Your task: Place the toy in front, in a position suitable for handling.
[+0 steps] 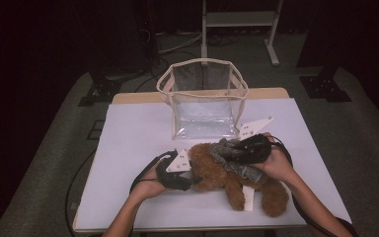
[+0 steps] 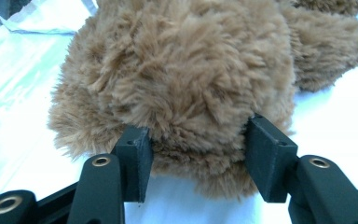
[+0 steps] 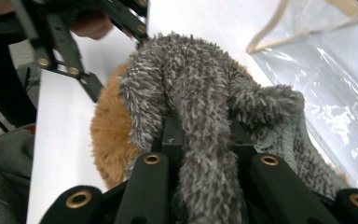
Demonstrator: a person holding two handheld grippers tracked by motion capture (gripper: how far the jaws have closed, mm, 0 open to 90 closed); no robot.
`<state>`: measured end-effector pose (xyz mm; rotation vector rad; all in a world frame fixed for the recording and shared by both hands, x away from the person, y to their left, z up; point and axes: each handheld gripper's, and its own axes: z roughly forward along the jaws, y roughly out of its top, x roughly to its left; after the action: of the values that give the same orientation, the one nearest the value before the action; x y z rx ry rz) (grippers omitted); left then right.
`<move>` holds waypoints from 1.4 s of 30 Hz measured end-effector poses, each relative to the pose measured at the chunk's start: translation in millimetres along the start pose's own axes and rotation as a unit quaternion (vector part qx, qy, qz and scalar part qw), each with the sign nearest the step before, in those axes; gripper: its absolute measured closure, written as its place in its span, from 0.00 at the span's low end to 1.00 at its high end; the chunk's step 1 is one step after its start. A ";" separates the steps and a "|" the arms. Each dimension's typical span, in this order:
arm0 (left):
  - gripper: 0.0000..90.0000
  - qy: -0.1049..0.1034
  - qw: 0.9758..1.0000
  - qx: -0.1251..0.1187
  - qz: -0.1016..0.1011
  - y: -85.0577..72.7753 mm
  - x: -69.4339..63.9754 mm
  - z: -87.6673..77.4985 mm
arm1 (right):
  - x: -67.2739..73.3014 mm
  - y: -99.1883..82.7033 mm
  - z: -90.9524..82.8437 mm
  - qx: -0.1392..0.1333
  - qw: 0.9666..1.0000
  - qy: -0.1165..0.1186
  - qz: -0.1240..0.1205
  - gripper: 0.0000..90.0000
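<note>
We pin the bear (image 1: 227, 175), lying on the table (image 1: 128, 148) before the clear bag (image 1: 205, 96), by its head with our left gripper (image 2: 198, 154) so our right gripper (image 3: 209, 140), clenched on the grey garment (image 3: 200, 107), can work it.

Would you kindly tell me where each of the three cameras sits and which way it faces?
High view: above the person's side, looking forward and down on the white table; both forearms, left gripper and right gripper show.
Left gripper view: on that gripper, looking along its jaws, pressed into the brown plush teddy bear.
Right gripper view: on that gripper, jaws clamping the grey fuzzy scarf; the clear plastic bag is beyond.
All share the bear.
</note>
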<state>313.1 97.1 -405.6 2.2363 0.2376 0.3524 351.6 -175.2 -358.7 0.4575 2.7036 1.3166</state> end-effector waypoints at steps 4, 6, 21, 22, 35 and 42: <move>0.53 -0.004 1.000 -0.006 -0.009 -0.4 1.8 -0.3 | 9.6 10.3 4.4 -0.002 1.000 0.013 -0.023 0.83; 0.53 -0.007 1.000 -0.011 -0.015 -2.8 3.0 -0.5 | 13.9 14.9 8.4 0.003 0.999 0.012 -0.035 0.83; 0.53 -0.011 0.999 -0.025 -0.019 -2.0 3.1 -2.1 | 44.7 3.0 8.8 0.025 0.997 0.028 -0.075 0.83; 0.53 -0.009 0.999 -0.026 -0.019 -1.8 2.6 -1.9 | 45.8 0.0 6.7 0.029 0.996 0.026 -0.078 0.83; 0.54 -0.016 0.999 -0.021 -0.019 -3.6 2.5 -0.5 | 67.2 2.6 32.2 0.038 0.993 0.049 -0.101 0.82; 0.53 -0.025 1.000 -0.015 -0.009 -3.5 -0.1 -0.9 | 50.8 5.7 5.3 0.014 0.997 0.020 -0.072 0.82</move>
<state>312.5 100.0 -407.8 2.2091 0.2252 0.2880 305.8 -152.2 -355.4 0.2345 2.7314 1.2650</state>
